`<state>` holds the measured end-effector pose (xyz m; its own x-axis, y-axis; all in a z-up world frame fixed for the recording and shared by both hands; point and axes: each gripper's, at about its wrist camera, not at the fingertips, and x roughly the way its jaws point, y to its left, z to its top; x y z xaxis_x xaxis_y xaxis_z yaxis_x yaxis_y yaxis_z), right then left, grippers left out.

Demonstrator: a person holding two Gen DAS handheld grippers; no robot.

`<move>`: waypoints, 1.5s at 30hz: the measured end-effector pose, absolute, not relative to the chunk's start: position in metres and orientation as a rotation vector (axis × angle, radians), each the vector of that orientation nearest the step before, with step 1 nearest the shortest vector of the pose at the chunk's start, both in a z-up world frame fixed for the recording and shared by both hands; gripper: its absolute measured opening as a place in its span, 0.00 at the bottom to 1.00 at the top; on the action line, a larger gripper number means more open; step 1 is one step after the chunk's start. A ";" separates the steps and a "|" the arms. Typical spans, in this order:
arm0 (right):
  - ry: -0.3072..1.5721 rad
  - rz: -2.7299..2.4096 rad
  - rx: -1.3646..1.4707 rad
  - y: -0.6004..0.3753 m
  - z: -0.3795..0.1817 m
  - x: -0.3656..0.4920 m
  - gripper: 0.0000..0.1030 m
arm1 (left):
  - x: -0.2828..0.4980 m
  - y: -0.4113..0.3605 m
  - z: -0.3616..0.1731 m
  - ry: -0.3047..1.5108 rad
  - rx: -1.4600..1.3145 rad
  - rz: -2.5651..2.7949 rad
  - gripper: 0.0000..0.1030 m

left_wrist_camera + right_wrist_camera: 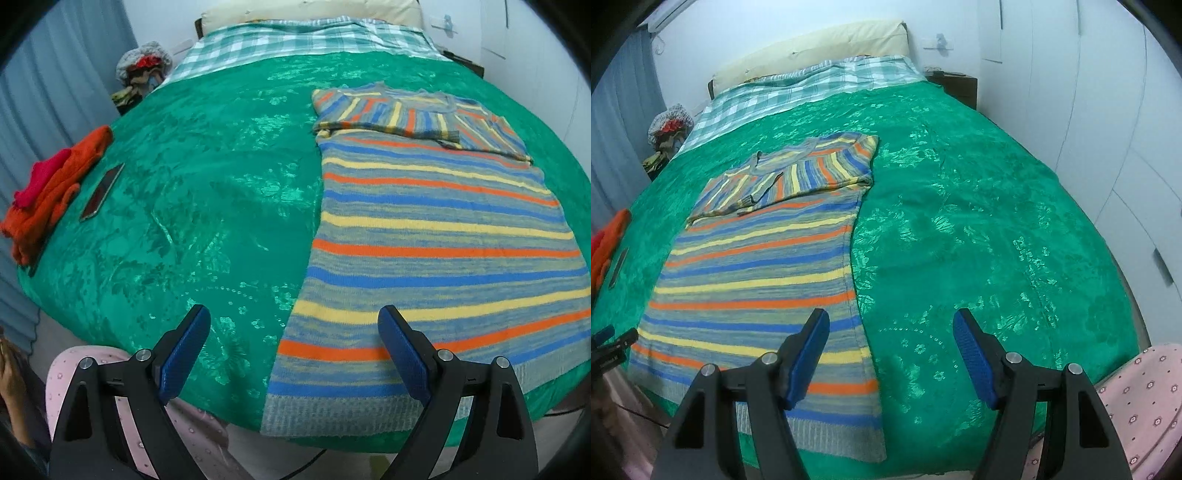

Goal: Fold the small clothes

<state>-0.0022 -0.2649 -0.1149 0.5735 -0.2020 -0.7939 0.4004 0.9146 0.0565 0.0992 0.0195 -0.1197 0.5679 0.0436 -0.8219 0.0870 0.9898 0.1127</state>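
A striped knit sweater [436,236] in grey, blue, yellow and orange lies flat on the green bedspread [207,192], both sleeves folded across its chest at the far end. Its hem reaches the near edge of the bed. My left gripper [295,321] hovers open above the hem's left corner, nothing between its blue pads. In the right wrist view the same sweater [757,266] lies left of centre. My right gripper [891,325] hangs open above the sweater's right hem edge, holding nothing.
Folded orange and red clothes [48,192] and a phone [101,192] lie at the bed's left edge. A pile of clothes [142,74] sits beyond the bed's far left corner. A checked sheet [295,40] and pillow [314,11] are at the head. White cupboards [1108,110] line the right.
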 end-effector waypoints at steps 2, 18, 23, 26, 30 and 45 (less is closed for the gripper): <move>0.895 -0.352 0.236 -0.263 -0.114 -0.003 0.67 | 0.100 0.022 -0.120 0.967 0.137 -0.019 0.91; 0.925 -0.335 0.218 -0.256 -0.122 0.000 0.67 | 0.102 0.020 -0.124 0.968 0.159 -0.004 0.91; 0.925 -0.334 0.220 -0.256 -0.122 0.000 0.67 | 0.102 0.021 -0.125 0.972 0.156 -0.001 0.91; 0.926 -0.334 0.219 -0.256 -0.122 0.000 0.67 | 0.101 0.021 -0.125 0.971 0.157 0.000 0.91; 0.924 -0.332 0.219 -0.256 -0.123 0.000 0.67 | 0.101 0.021 -0.125 0.971 0.158 0.000 0.91; 0.923 -0.327 0.222 -0.255 -0.123 0.001 0.67 | 0.100 0.021 -0.127 0.974 0.172 0.003 0.91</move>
